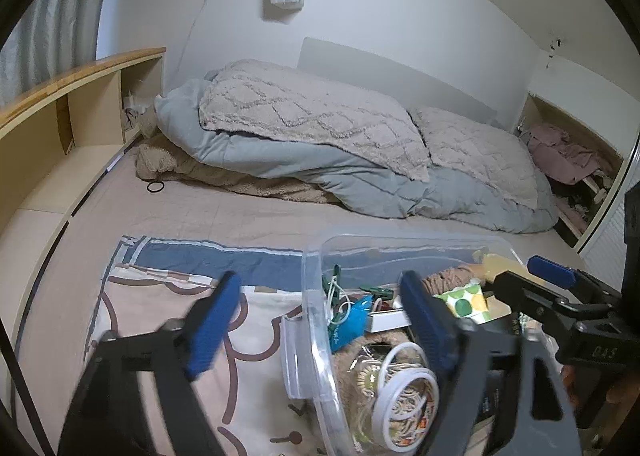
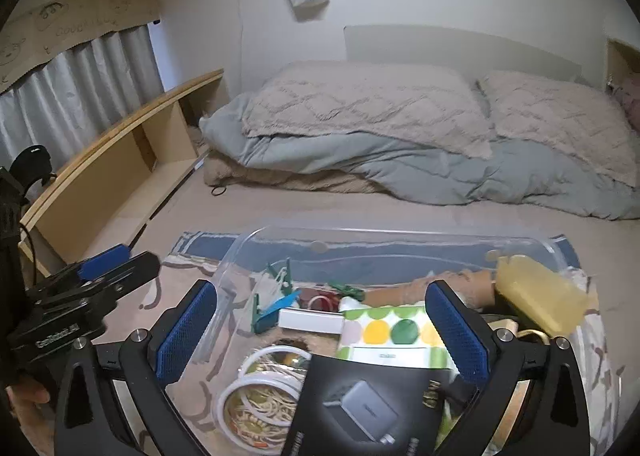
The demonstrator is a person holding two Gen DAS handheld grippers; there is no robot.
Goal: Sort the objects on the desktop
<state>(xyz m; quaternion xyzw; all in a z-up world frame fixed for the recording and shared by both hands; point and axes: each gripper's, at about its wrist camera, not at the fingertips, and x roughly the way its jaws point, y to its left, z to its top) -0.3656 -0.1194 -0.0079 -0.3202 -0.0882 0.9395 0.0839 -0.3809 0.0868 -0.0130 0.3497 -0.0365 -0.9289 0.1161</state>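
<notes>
Here the clear plastic bin (image 2: 240, 252) lies at six o'clock on the patterned cloth (image 1: 260, 308), and both the left gripper (image 1: 320, 320) and right gripper (image 2: 320, 340) stand spread and empty above it; its black charger box (image 2: 360, 404) seems light, stiff and best pinched across its edges.

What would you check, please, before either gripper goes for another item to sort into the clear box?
1. Left gripper open, nothing between its fingers: ok.
2. Right gripper open, nothing held: ok.
3. Clear box lidless, reachable from above: ok.
4. Space left inside: not ok; black carton, dotted packet and round tub crowd it.
5. Yellow bottle settled steadily: cannot tell.
6. Items still waiting on the patterned cloth: cannot tell.
</notes>
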